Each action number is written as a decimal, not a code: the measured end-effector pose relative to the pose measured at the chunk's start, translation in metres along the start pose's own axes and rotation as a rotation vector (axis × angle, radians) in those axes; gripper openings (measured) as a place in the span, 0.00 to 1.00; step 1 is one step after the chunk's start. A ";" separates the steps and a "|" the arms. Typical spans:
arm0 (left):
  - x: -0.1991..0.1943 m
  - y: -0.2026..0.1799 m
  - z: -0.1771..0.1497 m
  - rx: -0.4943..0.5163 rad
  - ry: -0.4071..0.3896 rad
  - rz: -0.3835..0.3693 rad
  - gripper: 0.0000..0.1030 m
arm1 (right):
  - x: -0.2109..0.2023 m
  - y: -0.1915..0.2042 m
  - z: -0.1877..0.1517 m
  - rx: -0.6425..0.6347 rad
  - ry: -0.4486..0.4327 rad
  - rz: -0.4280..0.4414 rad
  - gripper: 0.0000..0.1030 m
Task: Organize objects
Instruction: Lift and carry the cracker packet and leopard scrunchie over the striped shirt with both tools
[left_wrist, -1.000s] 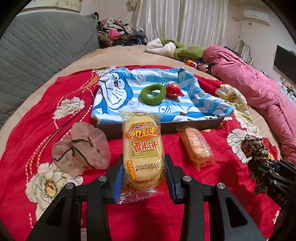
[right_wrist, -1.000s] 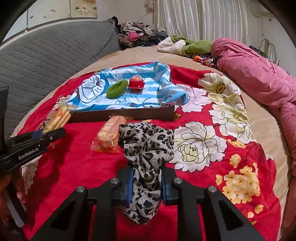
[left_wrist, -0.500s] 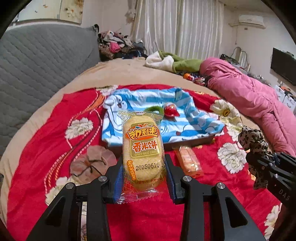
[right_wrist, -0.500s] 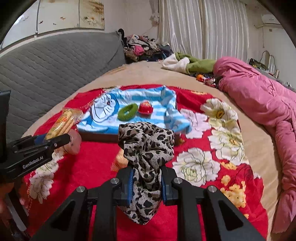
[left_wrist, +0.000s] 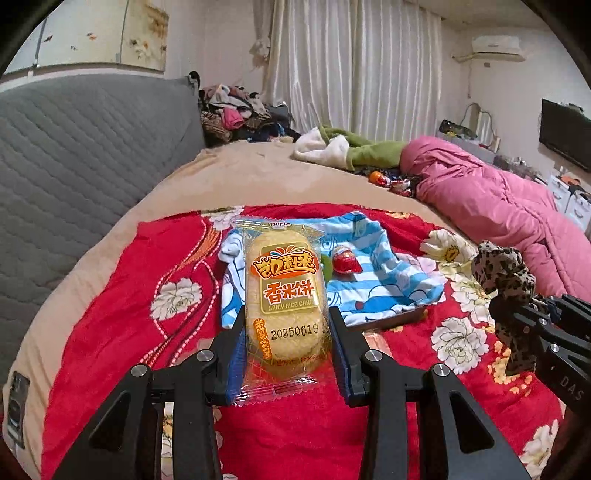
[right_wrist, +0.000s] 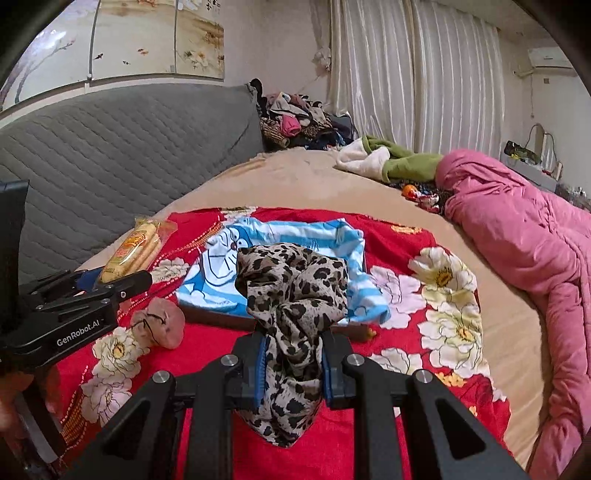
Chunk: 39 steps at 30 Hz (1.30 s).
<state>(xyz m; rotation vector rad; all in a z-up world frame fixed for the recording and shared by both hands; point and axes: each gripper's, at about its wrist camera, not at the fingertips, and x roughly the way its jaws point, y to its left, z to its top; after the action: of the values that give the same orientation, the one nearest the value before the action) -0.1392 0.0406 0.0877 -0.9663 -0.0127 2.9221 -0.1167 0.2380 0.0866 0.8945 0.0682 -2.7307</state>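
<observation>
My left gripper (left_wrist: 286, 354) is shut on a yellow rice cake packet (left_wrist: 285, 295) and holds it high above the red flowered blanket (left_wrist: 147, 266). My right gripper (right_wrist: 291, 363) is shut on a leopard-print scrunchie (right_wrist: 291, 295), also raised; that scrunchie also shows in the left wrist view (left_wrist: 502, 273). Below lies a dark tray covered with a blue Doraemon cloth (left_wrist: 373, 280), bearing a red toy (left_wrist: 345, 260) and a partly hidden green ring (left_wrist: 327, 266). A pink scrunchie (right_wrist: 159, 326) lies on the blanket left of the tray. A second snack packet (left_wrist: 376, 339) is mostly hidden behind my left fingers.
A grey quilted headboard (left_wrist: 74, 158) runs along the left. A pink duvet (left_wrist: 498, 206) lies on the right of the bed. Green and white clothes (left_wrist: 343, 151) and small toys (left_wrist: 391, 182) lie at the far side.
Both grippers have risen well above the bed with the packet and the leopard scrunchie held; the tray and blanket now look smaller and farther below.
</observation>
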 end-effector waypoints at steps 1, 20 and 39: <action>-0.001 0.000 0.001 0.001 -0.003 0.002 0.39 | 0.000 0.001 0.002 -0.003 -0.004 0.001 0.22; -0.011 -0.013 0.042 0.053 -0.069 0.008 0.40 | -0.010 0.014 0.050 -0.054 -0.080 0.007 0.22; 0.009 -0.012 0.087 0.043 -0.106 0.010 0.40 | -0.006 0.015 0.104 -0.047 -0.152 0.014 0.22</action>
<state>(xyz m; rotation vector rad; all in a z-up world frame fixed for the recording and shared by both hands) -0.1979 0.0543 0.1527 -0.8072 0.0500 2.9664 -0.1678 0.2121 0.1747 0.6694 0.0951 -2.7619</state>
